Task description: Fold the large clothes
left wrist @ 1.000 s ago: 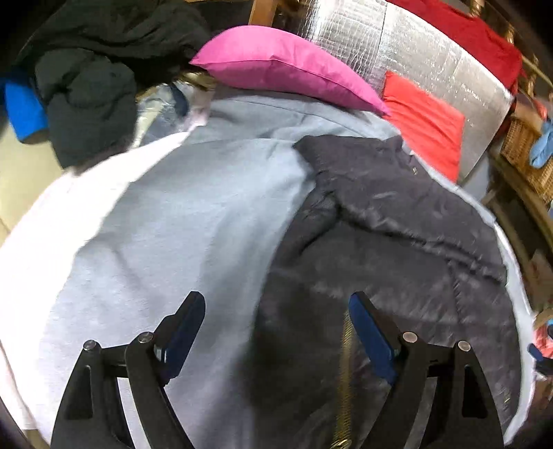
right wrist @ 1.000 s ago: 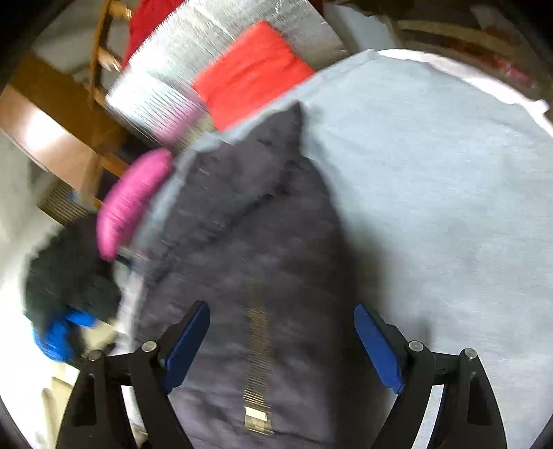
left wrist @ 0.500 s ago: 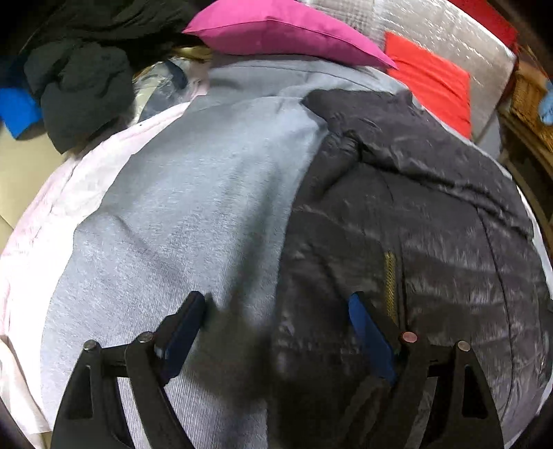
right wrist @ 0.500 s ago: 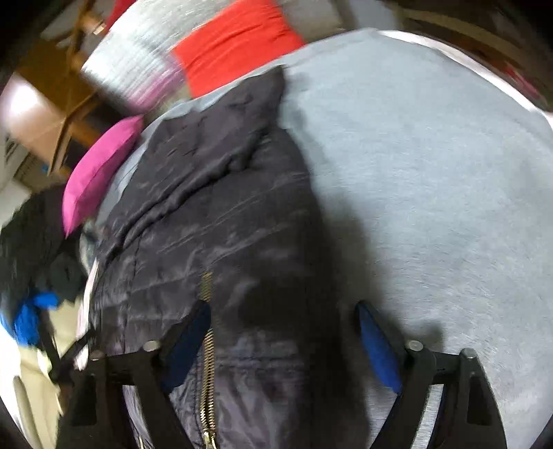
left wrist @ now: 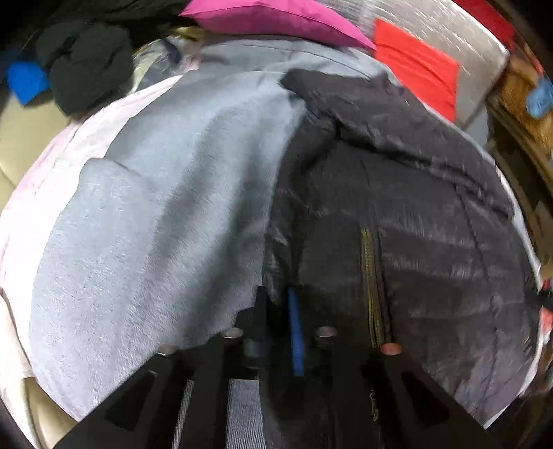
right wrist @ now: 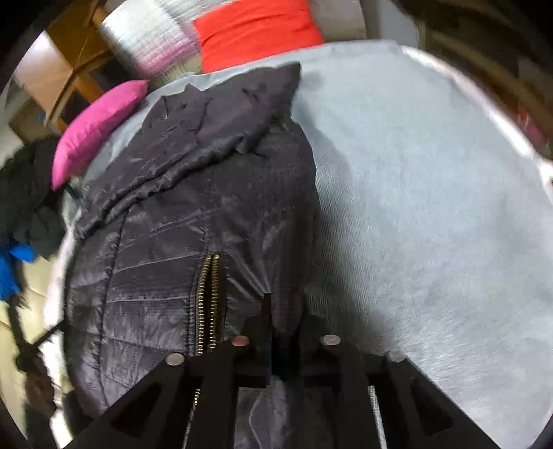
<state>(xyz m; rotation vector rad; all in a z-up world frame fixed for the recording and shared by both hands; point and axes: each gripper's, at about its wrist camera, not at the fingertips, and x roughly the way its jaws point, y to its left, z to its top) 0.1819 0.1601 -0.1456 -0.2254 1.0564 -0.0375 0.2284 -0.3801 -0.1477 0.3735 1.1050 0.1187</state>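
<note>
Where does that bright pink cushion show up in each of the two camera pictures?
Left wrist view: the pink cushion lies along the top edge, middle, beyond the grey blanket.
Right wrist view: the same cushion sits at upper left, behind the dark jacket.
Shared landmark: the jacket's gold zipper, low in both pictures.

Left gripper: black frame, blue pad at 12 o'clock, round rivets. Right gripper: black frame, matching metal rivets.
</note>
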